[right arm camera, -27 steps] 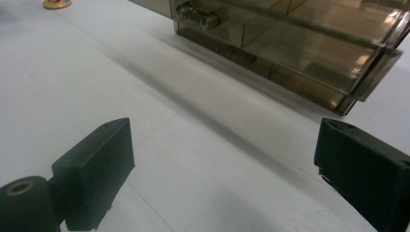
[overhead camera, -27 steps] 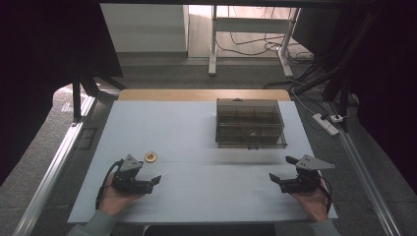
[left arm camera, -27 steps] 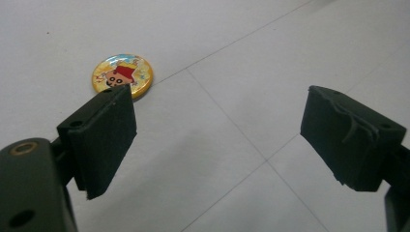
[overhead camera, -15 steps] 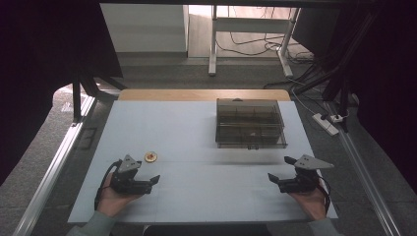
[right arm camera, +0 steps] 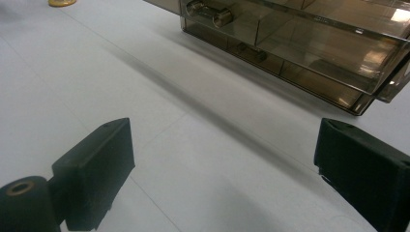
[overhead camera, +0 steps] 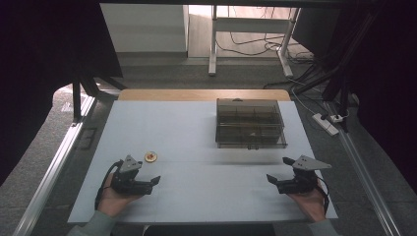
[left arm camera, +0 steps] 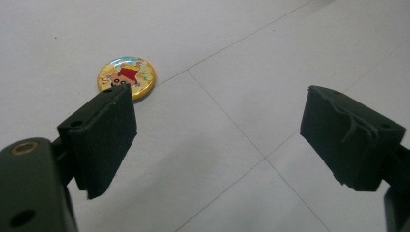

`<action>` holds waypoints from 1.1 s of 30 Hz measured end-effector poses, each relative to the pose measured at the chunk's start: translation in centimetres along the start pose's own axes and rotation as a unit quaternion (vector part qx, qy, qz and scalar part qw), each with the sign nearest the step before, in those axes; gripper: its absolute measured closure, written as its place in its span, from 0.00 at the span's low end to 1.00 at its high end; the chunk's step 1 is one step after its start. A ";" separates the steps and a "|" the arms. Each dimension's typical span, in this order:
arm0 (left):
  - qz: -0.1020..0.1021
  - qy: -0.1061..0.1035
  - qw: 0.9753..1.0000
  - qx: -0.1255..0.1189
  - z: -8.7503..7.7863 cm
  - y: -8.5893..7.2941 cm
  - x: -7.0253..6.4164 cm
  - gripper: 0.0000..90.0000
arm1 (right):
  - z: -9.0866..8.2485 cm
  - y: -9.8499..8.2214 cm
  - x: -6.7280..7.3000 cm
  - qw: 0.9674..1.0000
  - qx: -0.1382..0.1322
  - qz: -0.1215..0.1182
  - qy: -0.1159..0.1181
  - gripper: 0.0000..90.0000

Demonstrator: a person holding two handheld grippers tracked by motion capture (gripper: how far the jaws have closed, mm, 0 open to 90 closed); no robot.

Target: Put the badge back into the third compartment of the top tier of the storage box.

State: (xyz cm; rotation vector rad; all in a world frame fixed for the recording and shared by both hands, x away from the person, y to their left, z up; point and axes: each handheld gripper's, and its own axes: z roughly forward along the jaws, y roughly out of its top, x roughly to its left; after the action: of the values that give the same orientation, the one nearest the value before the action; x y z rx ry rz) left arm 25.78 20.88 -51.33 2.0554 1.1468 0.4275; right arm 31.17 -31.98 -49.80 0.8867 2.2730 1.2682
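Note:
A small round badge point(overhead camera: 150, 157) with a cartoon print lies flat on the white table point(overhead camera: 196, 142), left of centre. My left gripper point(overhead camera: 155, 181) rests near the front edge, just short of the badge and to its right, pointing right. In the left gripper view its jaws point(left arm camera: 232, 130) stand wide open over bare table, with the badge point(left arm camera: 126, 77) beyond the left jaw. A smoky clear compartment box point(overhead camera: 251, 123) sits at the back right, lid down. My right gripper point(overhead camera: 272, 180) rests at the front right, pointing left, open and with nothing between its jaws point(right arm camera: 232, 164). The box point(right arm camera: 300, 43) is ahead of it.
A wooden strip point(overhead camera: 201, 94) runs along the table's far edge. A power strip point(overhead camera: 327, 124) and cables lie on the floor to the right. A metal rail point(overhead camera: 54, 167) runs along the left side. Bare table stretches between the two grippers.

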 end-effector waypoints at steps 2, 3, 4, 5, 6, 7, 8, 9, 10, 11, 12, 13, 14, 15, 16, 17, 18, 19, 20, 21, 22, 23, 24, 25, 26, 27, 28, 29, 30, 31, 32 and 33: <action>0.000 -0.001 1.000 0.000 0.0 0.0 0.0 0.15 | 0.1 0.0 0.0 1.000 0.001 -0.001 -0.002 0.08; 0.000 -0.002 1.000 0.000 0.0 0.0 0.0 0.15 | 0.1 0.0 0.0 1.000 0.001 -0.001 -0.002 0.08; -0.001 -0.002 1.000 -0.002 0.0 0.0 0.0 0.15 | 0.1 -0.1 0.0 1.000 0.002 0.000 -0.002 0.08; 0.000 -0.003 1.000 -0.002 -0.1 0.0 0.0 0.15 | 0.3 -0.1 0.0 1.000 0.004 0.000 -0.002 0.08; -0.001 -0.003 1.000 -0.003 -0.1 0.0 0.0 0.15 | 0.3 -0.1 0.0 1.000 0.004 0.000 -0.002 0.08; -0.001 -0.003 1.000 -0.004 -0.2 -0.1 0.0 0.15 | 0.3 -0.1 0.0 1.000 0.005 -0.001 -0.003 0.08; -0.001 -0.003 1.000 -0.004 -0.2 -0.1 0.0 0.15 | 0.3 -0.1 0.0 1.000 0.005 -0.003 -0.002 0.08; -0.001 -0.003 1.000 -0.005 -0.2 -0.1 0.0 0.15 | 0.3 -0.1 0.0 1.000 0.005 -0.003 -0.001 0.08; -0.002 -0.003 1.000 -0.005 -0.3 -0.1 0.0 0.15 | 0.3 -0.1 0.0 1.000 0.004 -0.003 -0.001 0.08; -0.002 -0.003 1.000 -0.004 -0.2 -0.1 0.0 0.15 | 0.3 -0.1 0.0 1.000 0.004 -0.003 -0.002 0.08; -0.002 -0.003 1.000 -0.004 -0.2 -0.1 0.0 0.15 | 0.3 -0.1 0.0 1.000 0.004 -0.003 -0.002 0.08; -0.002 -0.003 1.000 -0.003 -0.2 -0.1 0.0 0.15 | 0.3 -0.1 0.0 1.000 0.005 -0.003 -0.002 0.08; -0.001 -0.002 1.000 -0.002 -0.2 -0.1 0.0 0.15 | 0.3 -0.1 0.0 1.000 0.004 -0.003 -0.001 0.08; -0.002 -0.002 1.000 -0.002 -0.2 -0.1 0.0 0.15 | 0.3 0.0 0.0 1.000 0.003 -0.003 -0.001 0.08; -0.004 -0.001 1.000 -0.003 -0.3 -0.1 0.0 0.15 | 0.3 0.0 0.0 1.000 0.004 -0.003 0.000 0.08; -0.004 -0.001 1.000 -0.003 -0.3 -0.1 0.0 0.15 | 0.3 0.0 0.0 1.000 0.004 -0.003 0.000 0.08; -0.006 -0.001 1.000 -0.003 -0.3 -0.1 0.0 0.15 | 0.3 0.0 -0.1 1.000 0.003 -0.003 0.000 0.08; -0.008 -0.002 1.000 -0.003 -0.3 -0.1 0.0 0.15 | 0.3 0.0 -0.1 1.000 0.002 -0.004 0.000 0.08; -0.014 -0.002 1.000 0.000 -0.3 -0.1 0.1 0.15 | 0.3 0.1 -0.1 1.000 0.000 -0.004 0.000 0.08; -0.015 -0.001 1.000 0.003 -0.4 0.0 0.1 0.15 | 0.2 0.1 0.0 1.000 0.001 -0.005 -0.001 0.08; -0.015 0.002 1.000 0.005 -0.5 0.1 0.1 0.15 | 0.1 0.2 0.0 1.000 -0.001 -0.004 0.000 0.08; -0.013 0.002 1.000 0.007 -0.6 0.4 0.1 0.15 | 0.0 0.3 0.1 1.000 -0.004 -0.006 0.001 0.08; -0.011 0.001 1.000 0.009 -0.8 0.6 0.2 0.15 | 0.0 0.3 0.1 1.000 -0.006 -0.005 0.001 0.08; -0.011 0.000 1.000 0.011 -0.9 0.9 0.3 0.15 | 0.0 0.3 0.1 1.000 -0.006 -0.005 0.001 0.08; -0.011 0.004 1.000 0.011 -1.1 1.1 0.4 0.14 | 0.0 0.3 0.1 1.000 -0.008 0.000 0.003 0.08; -0.011 0.006 1.000 0.009 -1.2 1.4 0.5 0.14 | 0.0 0.3 0.1 1.000 -0.008 0.000 0.003 0.08; -0.012 0.008 1.000 0.009 -1.4 1.7 0.6 0.15 | -0.1 0.2 0.1 1.000 -0.010 -0.003 0.005 0.08; -0.014 0.008 1.000 0.008 -1.6 1.9 0.7 0.15 | -0.1 0.2 0.1 1.000 -0.010 -0.003 0.005 0.08; -0.014 0.009 1.000 0.005 -1.8 2.2 0.8 0.15 | -0.1 0.2 0.0 1.000 -0.011 -0.001 0.006 0.08; -0.014 0.011 1.000 0.003 -2.0 2.4 0.8 0.15 | -0.1 0.2 0.0 1.000 -0.012 0.001 0.009 0.08; -0.013 0.012 1.000 0.000 -2.1 2.6 1.0 0.15 | -0.1 0.2 0.0 1.000 -0.011 0.002 0.011 0.08; -0.014 0.012 1.000 0.000 -2.3 2.8 1.0 0.15 | -0.1 0.2 0.0 1.000 -0.011 0.002 0.012 0.08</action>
State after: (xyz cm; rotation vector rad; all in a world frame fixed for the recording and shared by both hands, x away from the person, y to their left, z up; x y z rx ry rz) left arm 26.63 21.82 -47.83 2.0367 1.1885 0.4391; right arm 31.20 -31.95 -49.56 0.8731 2.2731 1.3088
